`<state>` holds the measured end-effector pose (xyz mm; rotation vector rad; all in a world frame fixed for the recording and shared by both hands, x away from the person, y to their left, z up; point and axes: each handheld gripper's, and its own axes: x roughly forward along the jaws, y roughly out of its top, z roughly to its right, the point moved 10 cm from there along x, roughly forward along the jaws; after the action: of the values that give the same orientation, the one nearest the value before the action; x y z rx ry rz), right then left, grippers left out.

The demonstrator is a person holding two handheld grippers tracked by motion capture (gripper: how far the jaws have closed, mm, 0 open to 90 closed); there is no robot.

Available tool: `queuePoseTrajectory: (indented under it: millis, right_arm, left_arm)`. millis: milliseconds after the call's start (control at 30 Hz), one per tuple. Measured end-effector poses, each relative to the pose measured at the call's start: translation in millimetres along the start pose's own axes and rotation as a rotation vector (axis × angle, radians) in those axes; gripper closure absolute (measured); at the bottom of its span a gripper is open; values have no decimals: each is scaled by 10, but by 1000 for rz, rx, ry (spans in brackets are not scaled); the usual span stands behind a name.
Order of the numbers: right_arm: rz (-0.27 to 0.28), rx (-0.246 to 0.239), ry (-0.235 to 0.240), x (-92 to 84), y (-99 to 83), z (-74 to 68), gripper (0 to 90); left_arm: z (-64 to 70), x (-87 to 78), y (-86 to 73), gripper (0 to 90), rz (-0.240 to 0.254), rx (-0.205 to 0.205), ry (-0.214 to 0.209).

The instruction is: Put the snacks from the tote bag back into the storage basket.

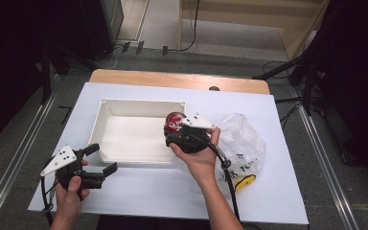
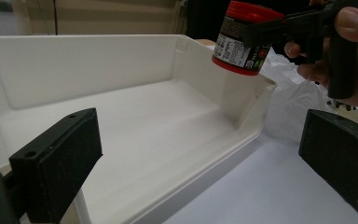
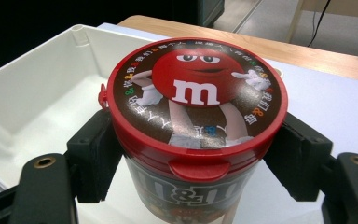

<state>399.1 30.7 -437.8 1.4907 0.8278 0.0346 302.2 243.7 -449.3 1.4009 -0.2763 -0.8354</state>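
A round candy tub (image 3: 193, 135) with a red lid and a cartoon picture on top is clamped between the two black pads of my right gripper (image 3: 193, 154). In the high view that gripper (image 1: 175, 128) holds the tub (image 1: 174, 121) upright over the right-hand corner of a white tray (image 1: 106, 125). From the left gripper view the tub (image 2: 242, 39) hangs just above the tray's corner rim (image 2: 261, 86). My left gripper (image 1: 99, 160) rests near the tray's front left, jaws wide apart with nothing between them (image 2: 200, 158).
A crumpled clear plastic bag (image 1: 242, 141) with a yellow tag lies right of the tray on the white sheet (image 1: 278, 191). The wooden table edge (image 1: 172, 79) runs behind. A cable trails from the right gripper toward the front.
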Motion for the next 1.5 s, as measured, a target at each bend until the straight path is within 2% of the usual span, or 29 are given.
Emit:
queuePoseTrajectory:
  millis: [567, 1000, 1500]
  right_arm:
    - [-1, -6, 12, 7, -27, -22, 259]
    - [-16, -11, 13, 44, -121, -38, 259]
    - [-41, -49, 9, 69, -205, -63, 258]
  left_arm:
    - [-5, 6, -6, 0, -4, 0, 1]
    - [-10, 4, -7, 0, -4, -1, 5]
    - [-15, 11, -9, 0, -4, 2, 12]
